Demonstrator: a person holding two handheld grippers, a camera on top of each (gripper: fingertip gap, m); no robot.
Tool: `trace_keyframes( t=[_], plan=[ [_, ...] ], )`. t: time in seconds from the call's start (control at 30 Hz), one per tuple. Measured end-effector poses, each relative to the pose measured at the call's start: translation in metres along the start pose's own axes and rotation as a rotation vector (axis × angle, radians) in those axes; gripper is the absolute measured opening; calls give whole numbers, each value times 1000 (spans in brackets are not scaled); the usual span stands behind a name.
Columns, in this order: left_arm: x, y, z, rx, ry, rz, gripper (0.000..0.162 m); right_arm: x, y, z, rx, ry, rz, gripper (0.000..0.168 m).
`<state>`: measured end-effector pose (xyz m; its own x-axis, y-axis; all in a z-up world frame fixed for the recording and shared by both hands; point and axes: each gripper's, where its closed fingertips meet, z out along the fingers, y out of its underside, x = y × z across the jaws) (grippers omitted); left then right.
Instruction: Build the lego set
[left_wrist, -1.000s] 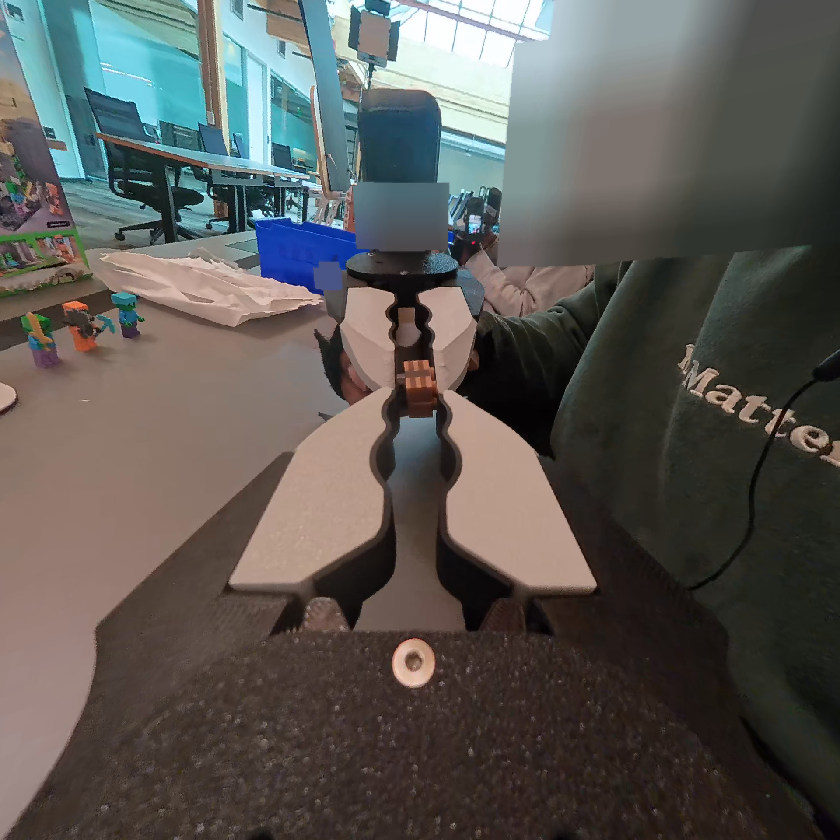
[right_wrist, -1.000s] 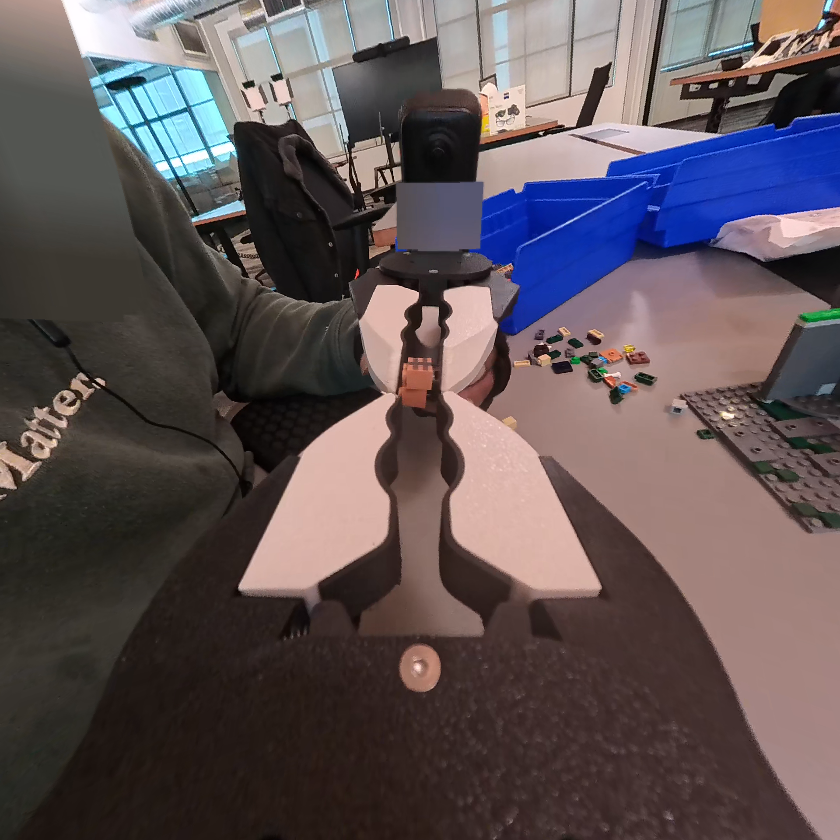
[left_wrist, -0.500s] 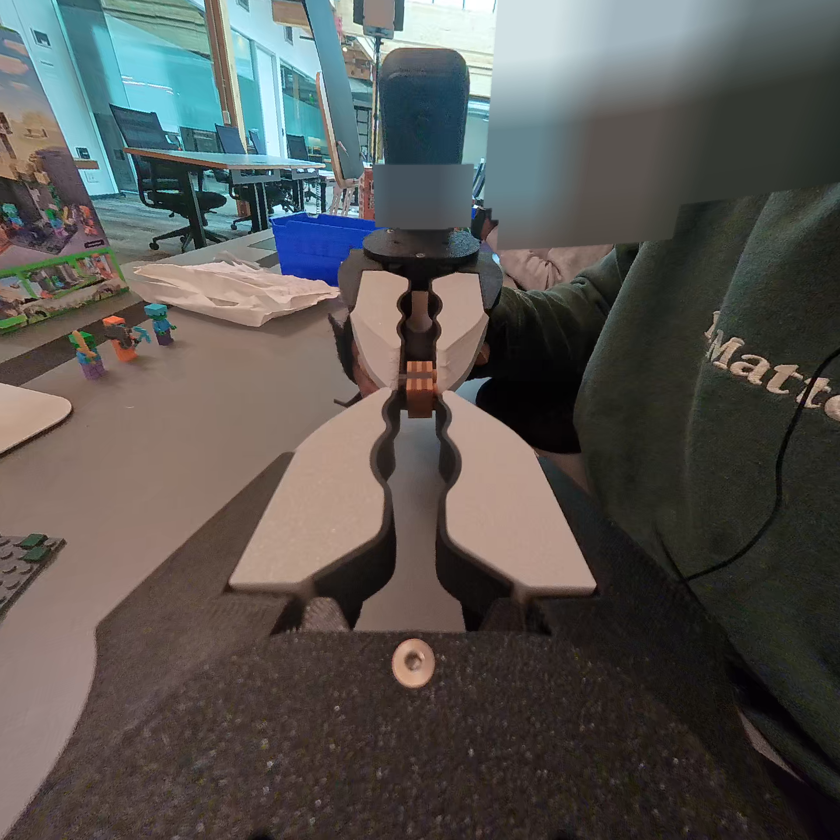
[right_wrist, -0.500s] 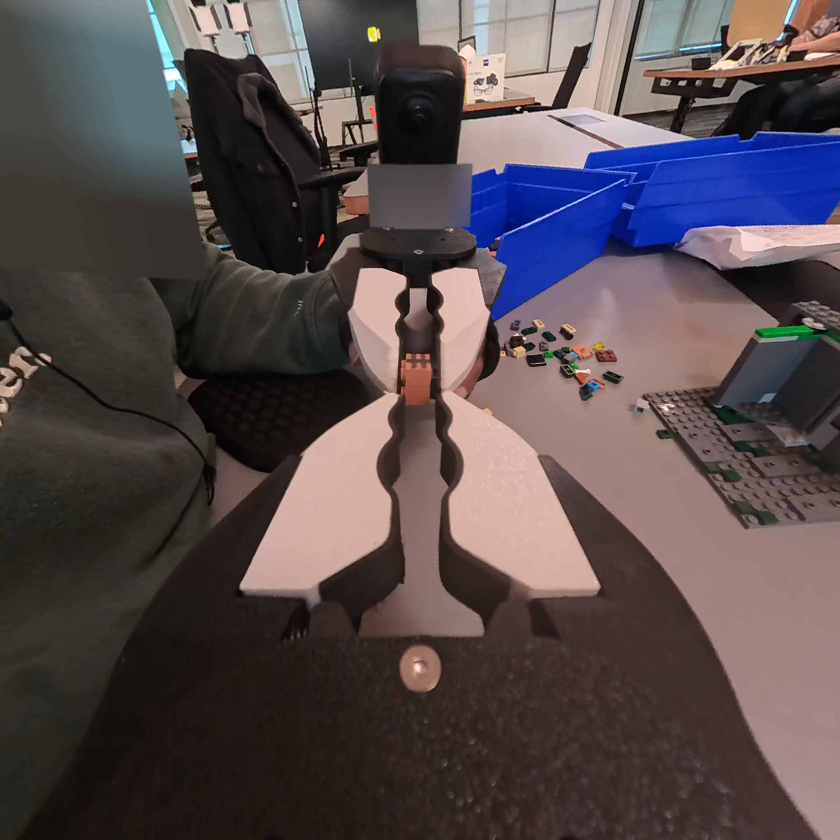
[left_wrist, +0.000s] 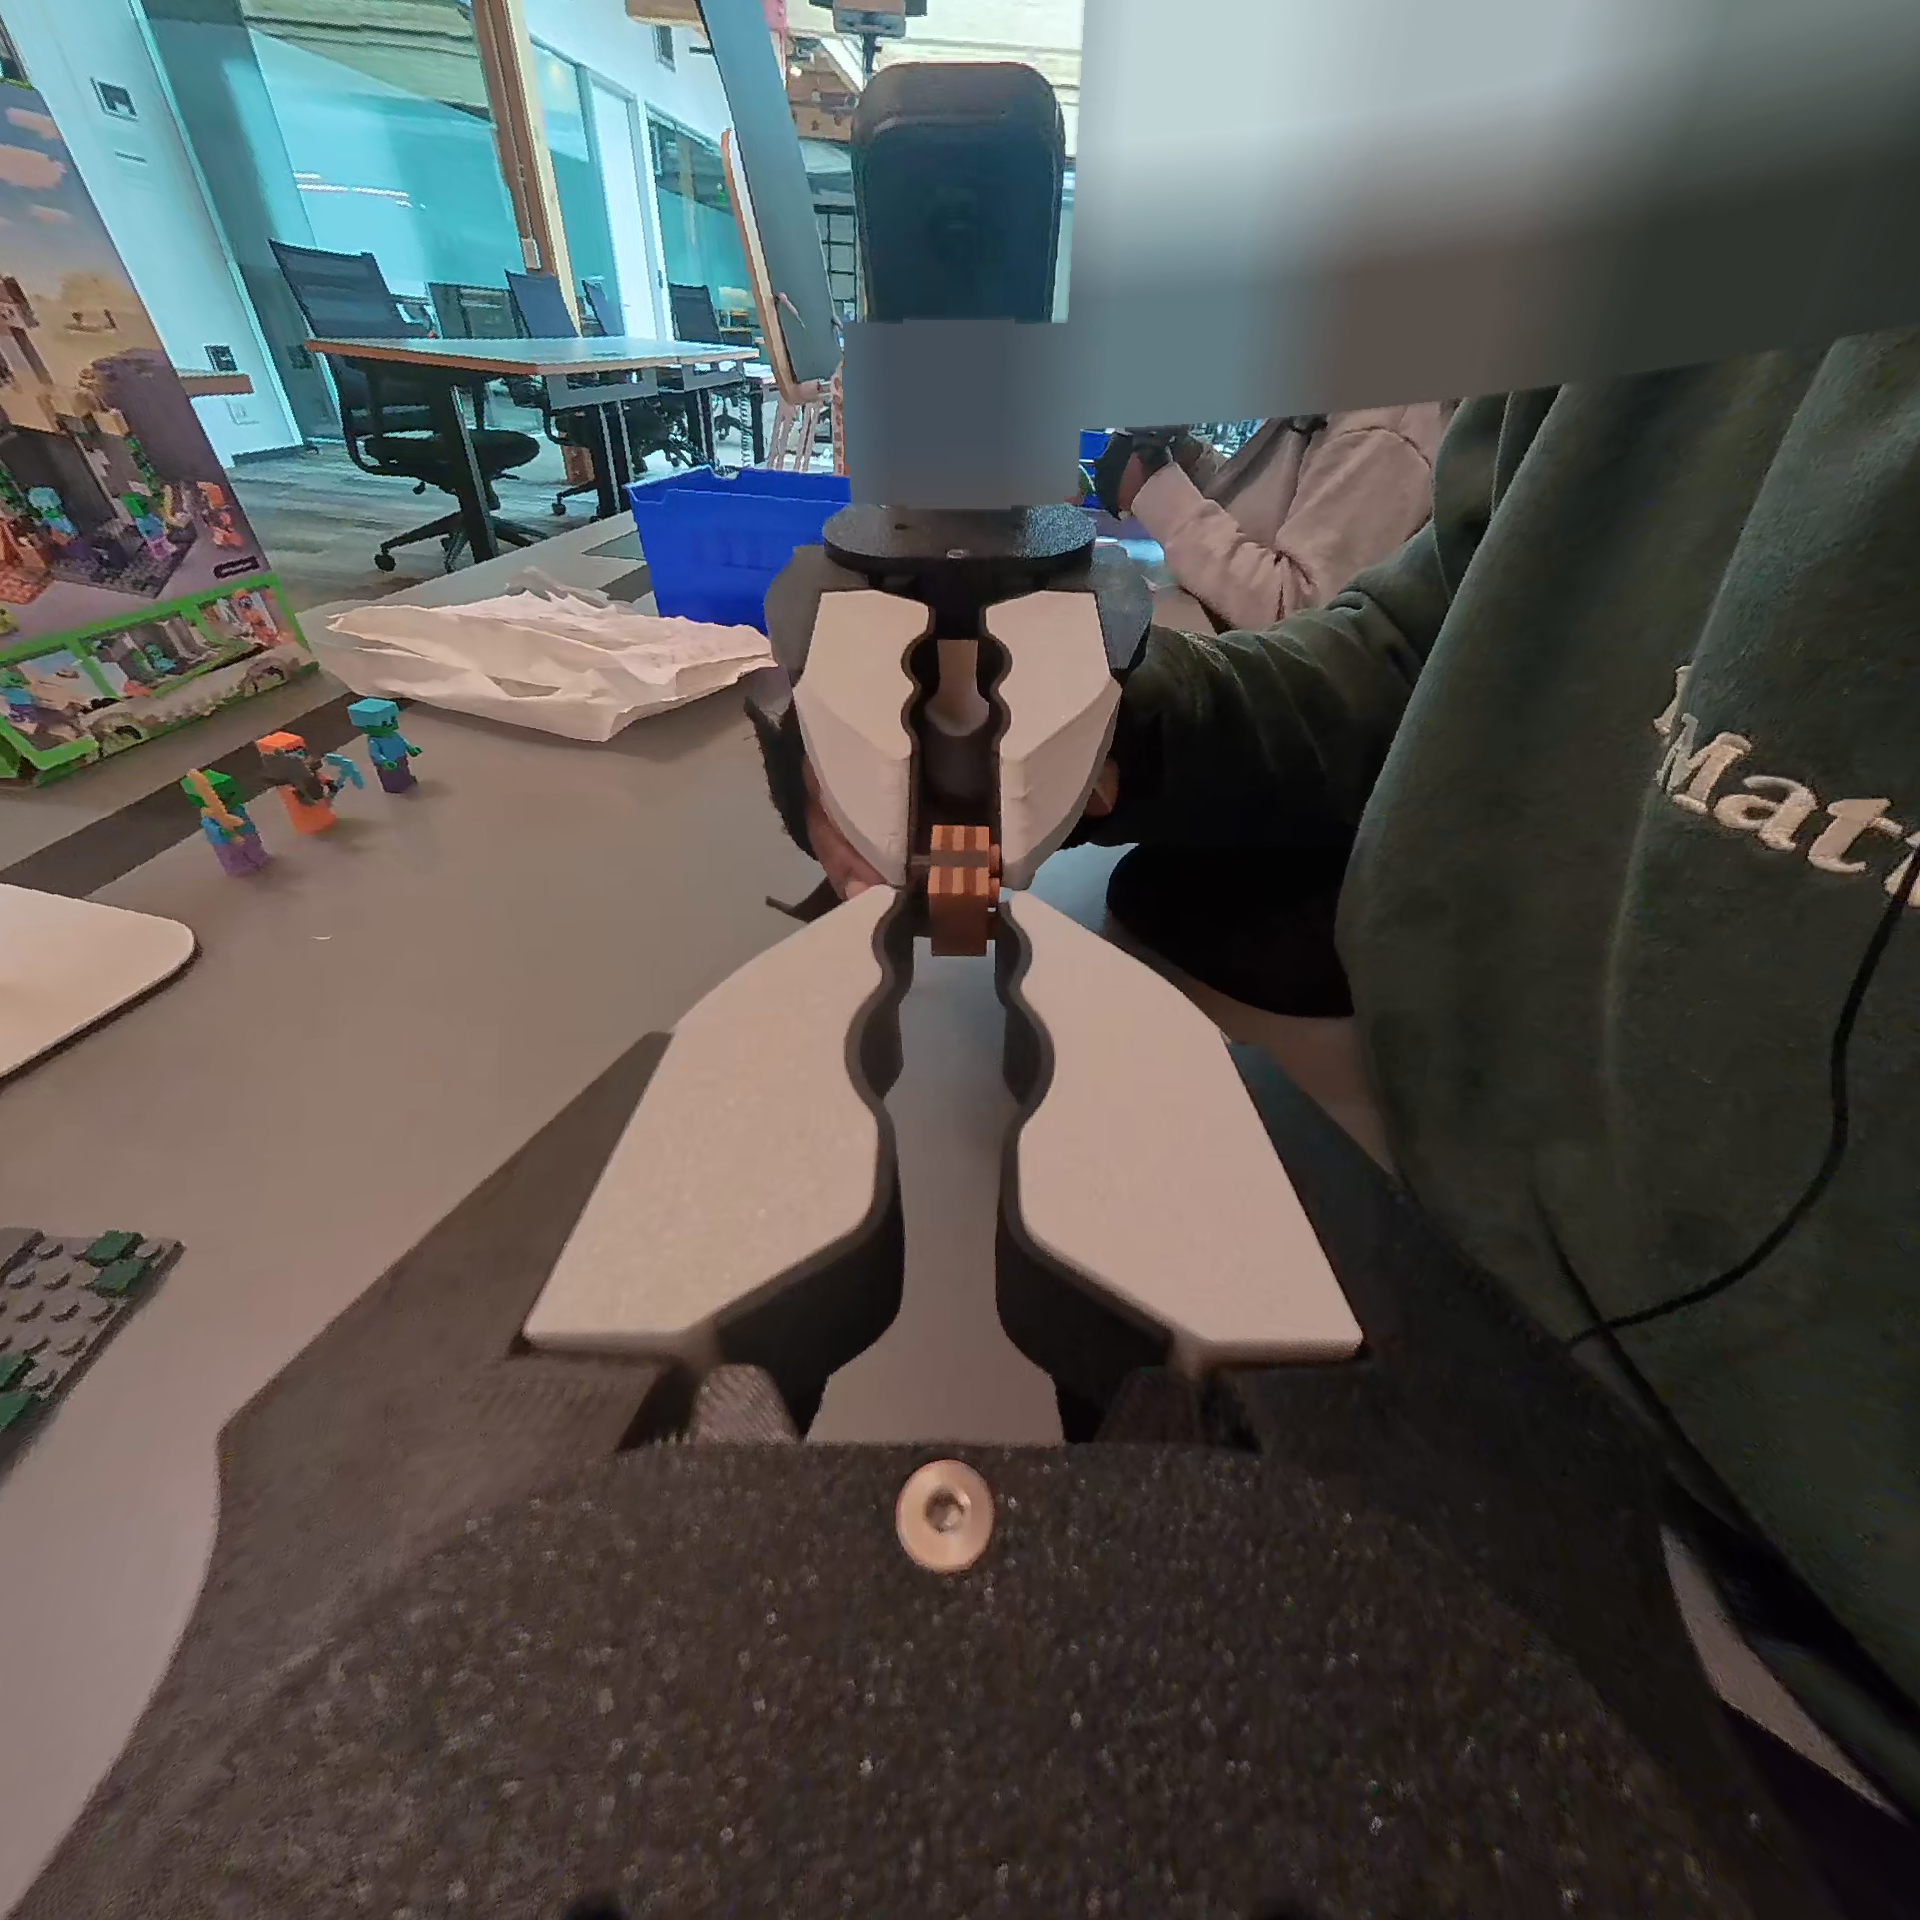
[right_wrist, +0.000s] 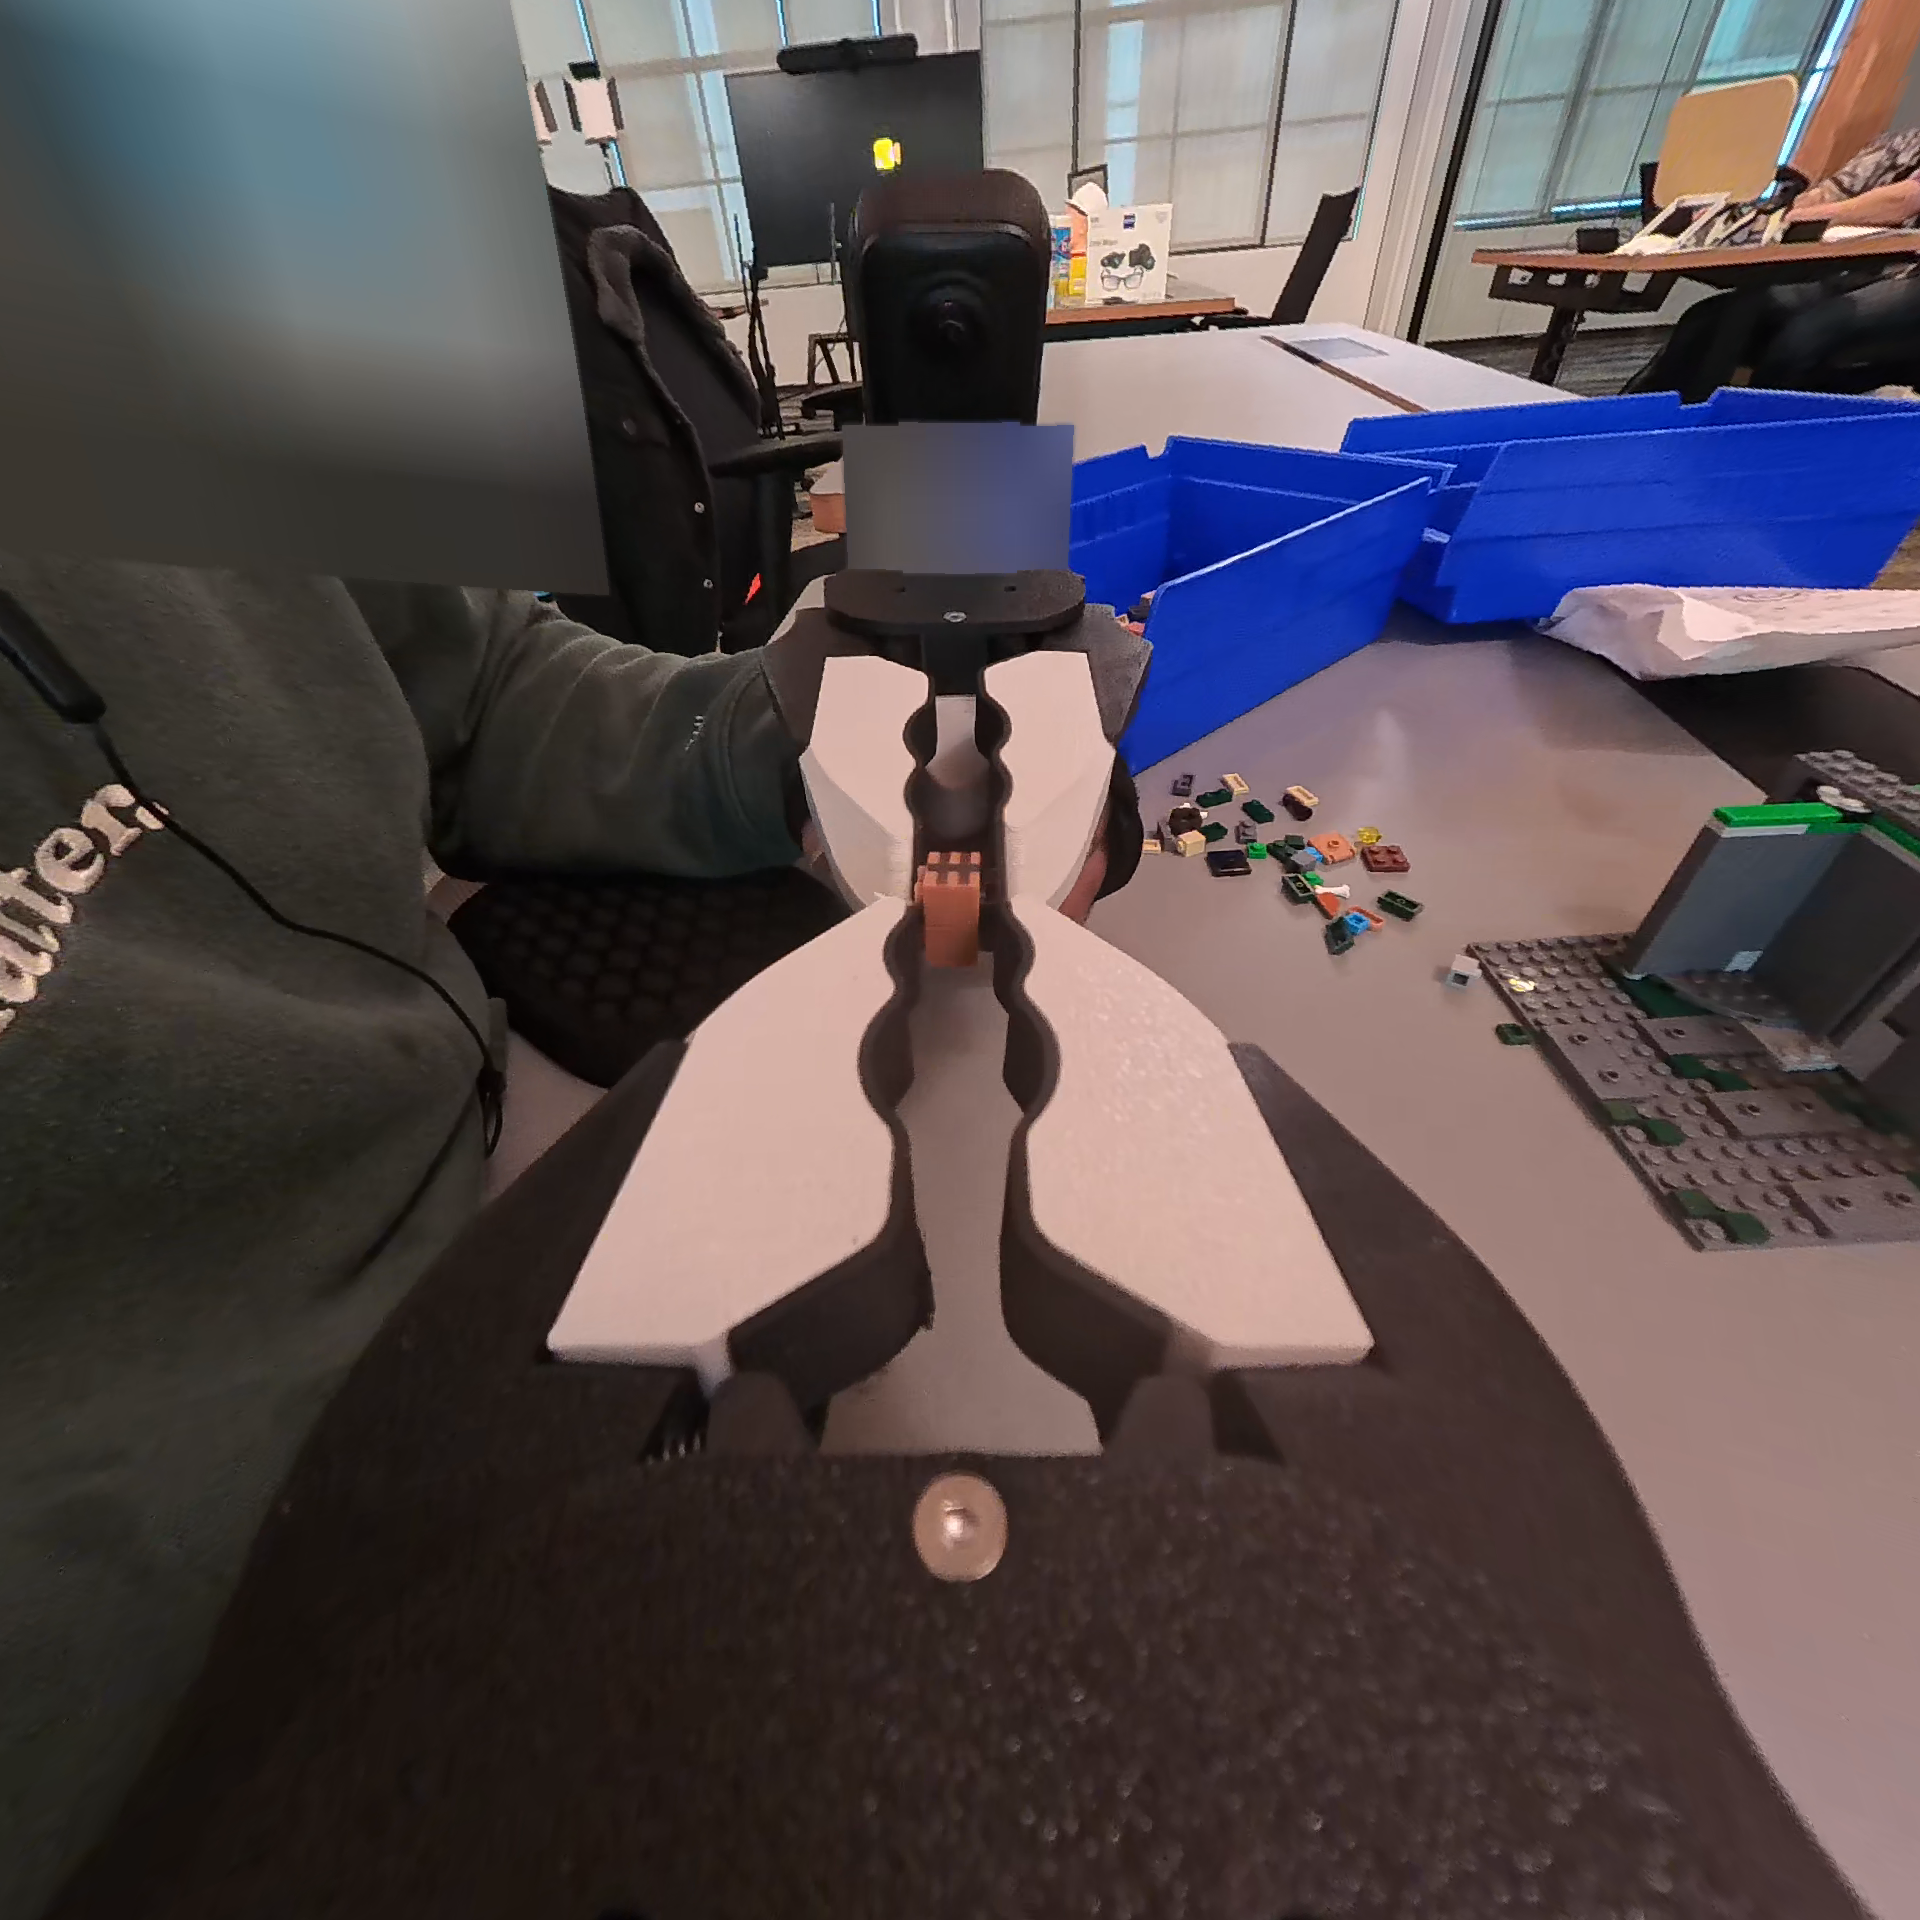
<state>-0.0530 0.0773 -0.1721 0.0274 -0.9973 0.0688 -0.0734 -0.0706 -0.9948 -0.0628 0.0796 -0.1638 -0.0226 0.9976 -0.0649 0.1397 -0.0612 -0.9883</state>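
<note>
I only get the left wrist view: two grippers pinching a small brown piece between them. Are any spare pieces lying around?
Observer: Yes. Beyond the brown piece, loose pieces lie scattered on the table, in front of a blue bin.
Operator: Is anything built yet?
Observer: A grey block with a green top stands on the baseplate.
Operator: Anything stray near that?
Observer: One small white piece sits just off the baseplate's near corner.
</note>
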Motion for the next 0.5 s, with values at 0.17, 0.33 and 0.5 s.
trace_keyframes(
  t=[0.17, 0.33, 0.5],
  plan=[
    [-3, 2, 0, 2, 0, -47, 19, 4, 5, 0, -12, -12, 42, 12],
    [-3, 1, -2, 6, 9, -61, 14, 2, 9, 0, -19, -37, 52, 12],
    [-4, 0, -3, -11, 13, -85, 14, 3, 7, 1, -12, -23, 51, 12]
  ],
)
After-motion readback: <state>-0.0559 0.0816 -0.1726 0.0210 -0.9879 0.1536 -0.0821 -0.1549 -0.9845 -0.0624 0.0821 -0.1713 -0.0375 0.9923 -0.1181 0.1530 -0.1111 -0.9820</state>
